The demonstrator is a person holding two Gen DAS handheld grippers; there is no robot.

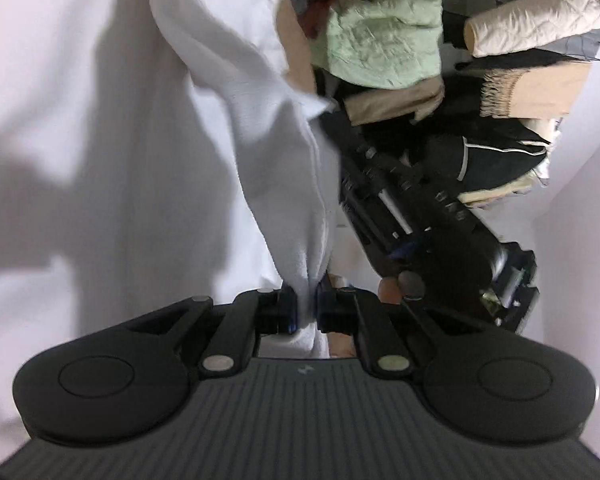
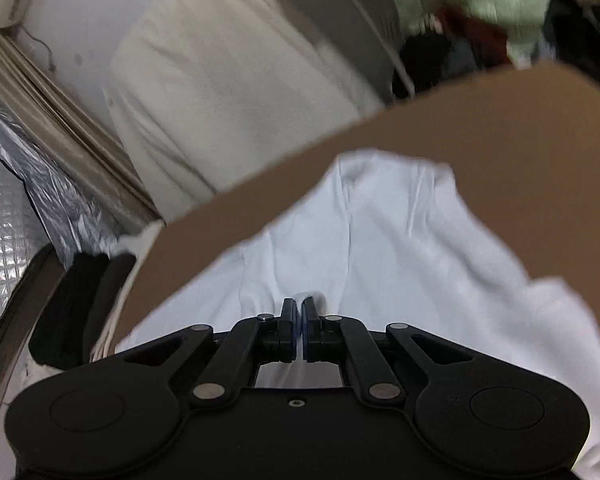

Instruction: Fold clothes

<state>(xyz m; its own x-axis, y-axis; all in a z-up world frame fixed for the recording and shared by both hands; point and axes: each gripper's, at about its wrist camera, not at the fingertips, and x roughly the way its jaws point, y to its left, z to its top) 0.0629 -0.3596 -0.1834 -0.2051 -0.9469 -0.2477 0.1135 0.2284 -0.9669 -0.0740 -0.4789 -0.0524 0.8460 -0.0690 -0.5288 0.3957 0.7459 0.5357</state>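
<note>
Pinching the white garment [image 1: 260, 152] with both grippers, the person lifts it over the brown desk [image 2: 500, 152]. The left gripper [image 1: 308, 304] has its jaws clenched on a bunched fold; the right gripper [image 2: 299, 312] nips only a thin edge, which could slip out.

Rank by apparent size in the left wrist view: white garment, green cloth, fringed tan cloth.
1. White garment, largest, though nearness to the camera inflates it.
2. Green cloth.
3. Fringed tan cloth, smallest; partly hidden, so unsure.

A garment [image 2: 400, 248] lies on the desk [image 2: 520, 152]; a clothes pile [image 1: 440, 60], perhaps on it, sits at one o'clock.
</note>
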